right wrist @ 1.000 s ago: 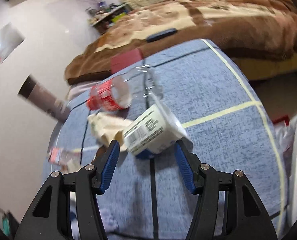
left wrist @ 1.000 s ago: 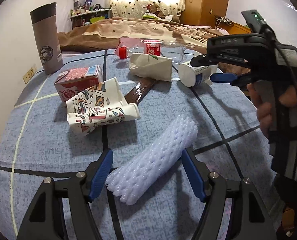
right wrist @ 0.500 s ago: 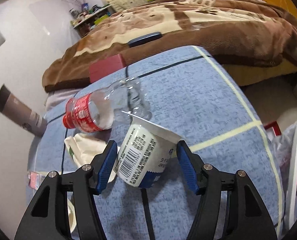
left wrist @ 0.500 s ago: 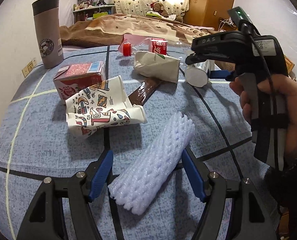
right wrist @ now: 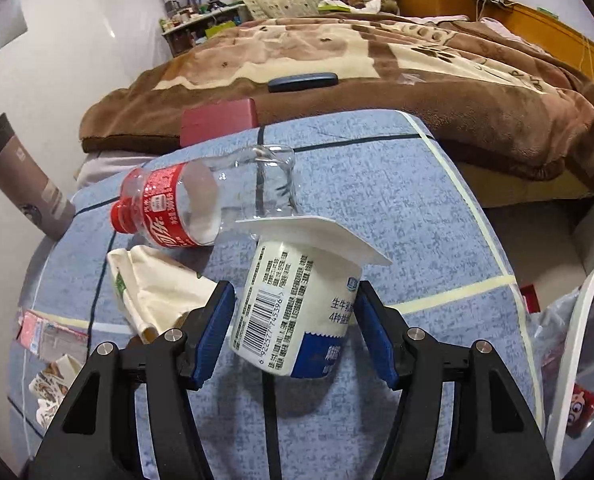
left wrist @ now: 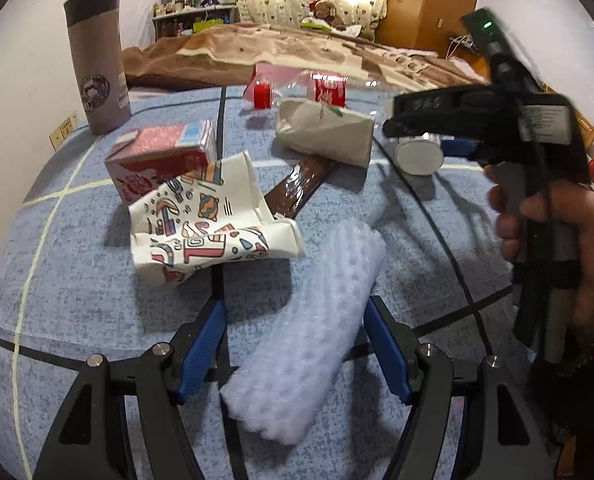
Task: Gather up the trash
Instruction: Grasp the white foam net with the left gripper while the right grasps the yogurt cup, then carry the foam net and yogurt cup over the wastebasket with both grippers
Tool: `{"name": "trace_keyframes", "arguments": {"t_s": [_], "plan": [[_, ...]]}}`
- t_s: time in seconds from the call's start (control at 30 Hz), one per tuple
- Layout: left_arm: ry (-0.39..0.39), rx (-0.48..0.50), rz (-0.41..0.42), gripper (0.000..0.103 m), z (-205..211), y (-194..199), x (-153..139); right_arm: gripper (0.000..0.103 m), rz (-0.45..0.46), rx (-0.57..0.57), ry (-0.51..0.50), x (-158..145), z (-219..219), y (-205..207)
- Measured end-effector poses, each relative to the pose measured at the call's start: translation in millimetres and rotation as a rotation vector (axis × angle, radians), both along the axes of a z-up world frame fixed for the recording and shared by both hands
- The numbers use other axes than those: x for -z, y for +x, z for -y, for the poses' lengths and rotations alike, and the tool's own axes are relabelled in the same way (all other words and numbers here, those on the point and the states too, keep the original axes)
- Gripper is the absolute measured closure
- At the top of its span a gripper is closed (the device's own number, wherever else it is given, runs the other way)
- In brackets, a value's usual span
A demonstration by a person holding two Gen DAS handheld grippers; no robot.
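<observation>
My left gripper [left wrist: 295,344] is shut on a white foam net sleeve [left wrist: 317,328] and holds it above the blue table. My right gripper [right wrist: 295,328] is shut on a white yogurt cup [right wrist: 297,300] lying with its rim away from me; the cup also shows in the left wrist view [left wrist: 419,156]. On the table lie a crushed patterned paper cup [left wrist: 205,232], a red carton [left wrist: 161,160], a brown wrapper [left wrist: 301,188], a beige paper bag [left wrist: 325,132] and a clear bottle with a red label [right wrist: 193,208].
A grey tumbler [left wrist: 97,56] stands at the table's far left. A bed with a brown blanket [right wrist: 377,64] lies beyond the table. A white-rimmed bin with a plastic bag [right wrist: 577,360] stands at the right, past the table edge.
The right gripper has levelled out and drawn back with the yogurt cup. The left gripper has risen a little with the foam sleeve.
</observation>
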State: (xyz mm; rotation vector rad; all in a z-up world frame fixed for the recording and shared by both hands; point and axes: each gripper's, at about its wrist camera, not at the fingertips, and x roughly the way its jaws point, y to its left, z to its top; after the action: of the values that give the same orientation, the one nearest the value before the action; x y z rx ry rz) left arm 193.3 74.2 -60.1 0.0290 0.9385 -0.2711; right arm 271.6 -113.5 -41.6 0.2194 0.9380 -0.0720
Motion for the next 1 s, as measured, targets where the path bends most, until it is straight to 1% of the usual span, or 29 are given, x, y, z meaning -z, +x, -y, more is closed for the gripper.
{"name": "trace_keyframes", "arguments": {"t_s": [0.07,0.13,0.2,0.23,0.3,0.33,0.4,0.57,1.0], "plan": [[0.017,0.0,0.004,0.031,2,1,1,0.043,0.017,-0.004,0.0,-2,1,-1],[0.015,0.003,0.009,0.037,3,1,-1,0.043,0.023,-0.01,-0.006,-2,1,-3],[0.01,-0.003,0.007,0.046,3,2,-1,0.044,0.025,-0.024,-0.008,0,1,-5],[0.007,-0.004,0.004,0.048,4,2,-1,0.044,0.028,-0.022,-0.011,1,1,-5],[0.002,-0.004,0.002,0.06,5,4,-2,0.044,0.039,-0.018,-0.009,1,3,-9],[0.004,-0.005,0.0,0.062,5,4,-2,0.044,0.039,-0.02,-0.004,1,4,-10],[-0.001,-0.006,-0.002,0.07,7,5,-3,0.044,0.041,-0.027,0.003,1,5,-13],[-0.036,-0.01,-0.004,0.072,11,3,-6,0.044,0.045,-0.043,0.016,-1,8,-22],[-0.047,-0.025,0.026,0.073,23,-10,-19,0.044,0.073,-0.066,0.069,-7,19,-56]]}}
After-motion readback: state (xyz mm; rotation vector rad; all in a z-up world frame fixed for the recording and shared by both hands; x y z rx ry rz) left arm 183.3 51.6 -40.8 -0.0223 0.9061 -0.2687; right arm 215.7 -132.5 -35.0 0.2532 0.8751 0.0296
